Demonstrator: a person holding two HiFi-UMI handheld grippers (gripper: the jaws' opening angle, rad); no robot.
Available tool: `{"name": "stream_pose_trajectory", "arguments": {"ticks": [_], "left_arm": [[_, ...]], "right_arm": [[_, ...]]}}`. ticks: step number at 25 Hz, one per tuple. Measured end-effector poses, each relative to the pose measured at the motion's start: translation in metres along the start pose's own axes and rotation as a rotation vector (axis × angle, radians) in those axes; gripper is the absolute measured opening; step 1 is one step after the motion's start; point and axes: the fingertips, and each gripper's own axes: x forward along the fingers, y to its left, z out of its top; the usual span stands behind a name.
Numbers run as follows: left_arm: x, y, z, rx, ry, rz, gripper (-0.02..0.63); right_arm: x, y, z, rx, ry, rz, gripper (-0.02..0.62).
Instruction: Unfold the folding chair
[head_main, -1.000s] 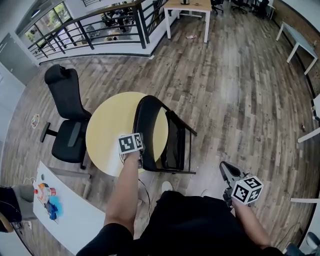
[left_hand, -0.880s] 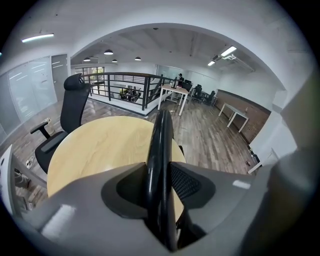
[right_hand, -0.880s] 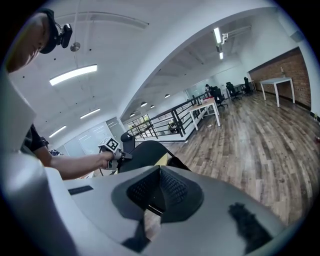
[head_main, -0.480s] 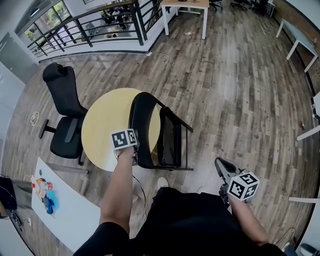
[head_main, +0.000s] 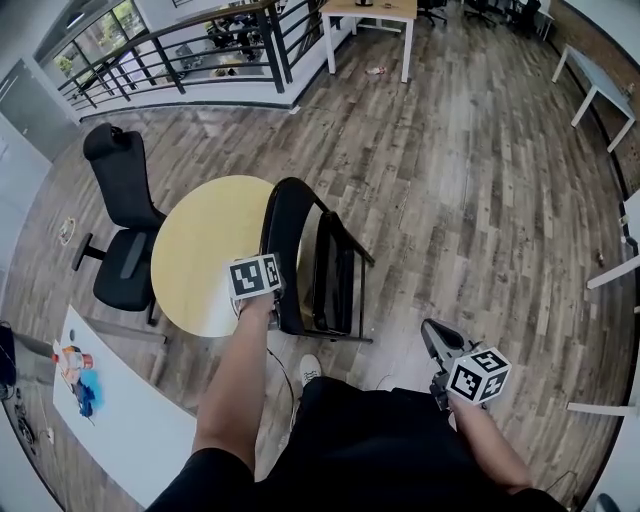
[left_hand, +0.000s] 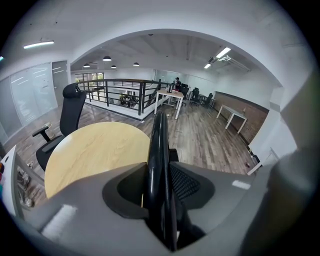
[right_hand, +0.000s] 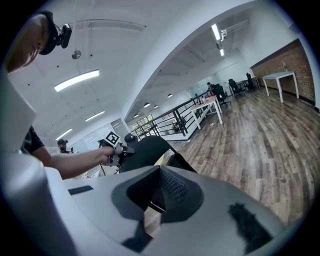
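Observation:
A black folding chair (head_main: 335, 280) stands partly folded beside a round yellow table (head_main: 195, 260), its seat almost upright against the frame. My left gripper (head_main: 274, 314) sits at the near edge of the chair's curved backrest (head_main: 283, 230). In the left gripper view the backrest (left_hand: 157, 140) runs edge-on between the jaws of the left gripper (left_hand: 159, 176), which have just been closing and now grip it. My right gripper (head_main: 432, 338) hangs at the lower right, apart from the chair, shut and empty. The right gripper view looks over the right gripper (right_hand: 161, 172) toward the chair (right_hand: 145, 150).
A black office chair (head_main: 120, 230) stands left of the table. A white desk (head_main: 130, 420) with small coloured items lies at the lower left. A black railing (head_main: 200, 50) and wooden tables (head_main: 375, 12) line the far side. Wood floor spreads to the right.
My left gripper and the chair's backrest have shifted slightly right, away from the round table. The right gripper has drifted a little left and down, staying shut.

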Motion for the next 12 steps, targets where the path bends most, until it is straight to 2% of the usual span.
{"name": "stream_pose_trajectory", "arguments": {"ticks": [6,12], "left_arm": [[-0.005,-0.027,0.002,-0.012,-0.040,0.009,0.143],[-0.007,-0.056,0.002,-0.009,-0.075,0.007,0.141]], "right_arm": [[-0.027,-0.026,-0.001,-0.004,0.000,-0.008,0.006],[-0.038,-0.044,-0.008,-0.018,0.027,0.024,0.006]]}}
